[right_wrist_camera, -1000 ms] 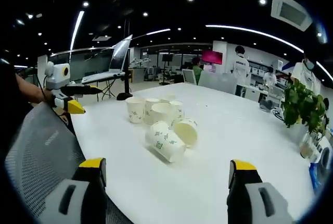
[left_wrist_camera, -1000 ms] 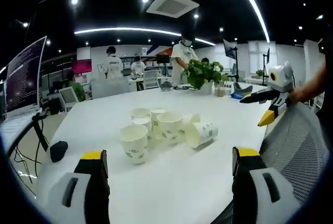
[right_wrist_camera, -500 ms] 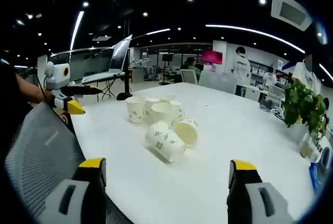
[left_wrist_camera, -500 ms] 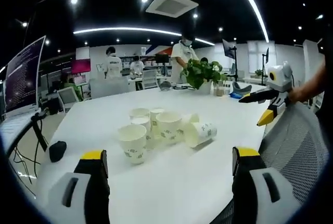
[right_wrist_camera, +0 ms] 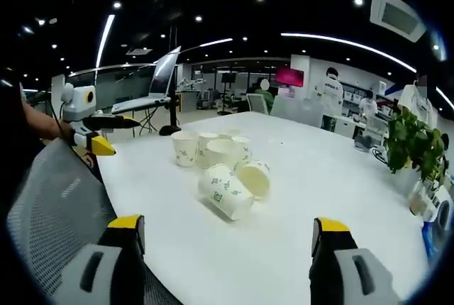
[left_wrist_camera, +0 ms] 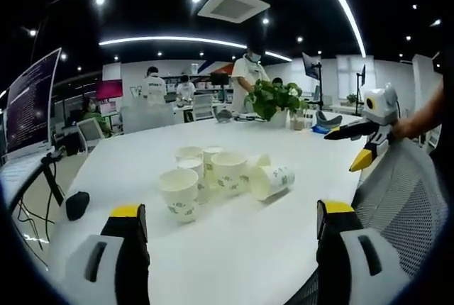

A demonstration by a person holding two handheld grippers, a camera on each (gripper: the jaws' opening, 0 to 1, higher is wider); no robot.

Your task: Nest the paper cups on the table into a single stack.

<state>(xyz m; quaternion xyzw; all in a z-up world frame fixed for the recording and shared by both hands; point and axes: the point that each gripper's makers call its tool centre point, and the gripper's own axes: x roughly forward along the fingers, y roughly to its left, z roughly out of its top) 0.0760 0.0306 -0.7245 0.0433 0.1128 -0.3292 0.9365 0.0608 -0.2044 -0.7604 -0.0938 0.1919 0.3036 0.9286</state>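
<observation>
While held low at the near edge of the white worktop [left_wrist_camera: 234, 241], left tongs [left_wrist_camera: 230, 230] gaping wide, jaws well apart with nothing between them. Ahead of them, well beyond the tips: a cluster of paper cups [left_wrist_camera: 220, 177] on the worktop. Nearest to the left jaw, one upright cup [left_wrist_camera: 180, 193] standing a little apart from the rest; behind it several more upright, touching or just beside one another; toward the right jaw's side, a tipped cup [left_wrist_camera: 272, 181] lying on its side, mouth facing the tongs. Off to the right of that view, the other tongs held by a hand above a grey mesh chair back [left_wrist_camera: 397, 191]. Further ahead, a potted plant [left_wrist_camera: 277, 99] at the far end of the worktop.

Right tongs [right_wrist_camera: 227, 230] likewise spread wide, gripping nothing, low at the worktop's edge. Ahead between the jaw lines, two cups on their sides [right_wrist_camera: 234, 188] closest, one with its open mouth turned toward the tongs; beyond them the upright cups [right_wrist_camera: 209, 149] bunched together. Left tongs seen at the left there, above the mesh chair back, tips apart
</observation>
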